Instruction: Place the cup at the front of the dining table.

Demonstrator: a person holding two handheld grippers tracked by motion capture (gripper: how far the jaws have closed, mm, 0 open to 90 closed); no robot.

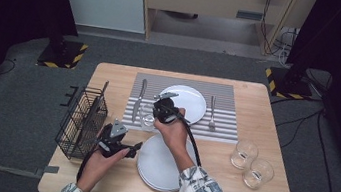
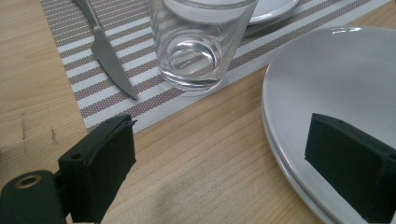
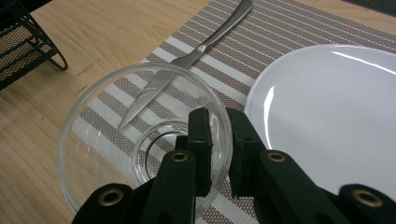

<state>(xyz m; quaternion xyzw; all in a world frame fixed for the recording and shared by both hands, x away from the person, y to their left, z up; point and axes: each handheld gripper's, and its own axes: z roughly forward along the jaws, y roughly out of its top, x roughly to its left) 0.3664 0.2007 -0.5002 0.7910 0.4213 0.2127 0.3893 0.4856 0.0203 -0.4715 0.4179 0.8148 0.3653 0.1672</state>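
A clear drinking glass [image 1: 147, 118] [image 3: 88, 144] stands upright on the striped placemat [image 1: 224, 129], between a knife [image 1: 138, 99] [image 3: 187, 60] and a white plate [image 1: 190, 101] [image 3: 327, 107]. My right gripper [image 1: 153, 114] [image 3: 218, 122] is shut on the glass's rim, one jaw inside the wall and one outside. My left gripper [image 1: 137, 148] [image 2: 222, 133] is open low over the wood, holding nothing, its right jaw above the edge of a stack of white plates [image 1: 163, 168] [image 2: 327, 79]. In the left gripper view the glass [image 2: 201, 42] and knife [image 2: 109, 56] lie just ahead.
A black wire rack [image 1: 83, 121] [image 3: 23, 42] stands at the table's left edge. A fork [image 1: 212, 113] lies on the mat right of the plate. Two more clear glasses [image 1: 243, 154] [image 1: 258, 173] stand on the bare wood at the right.
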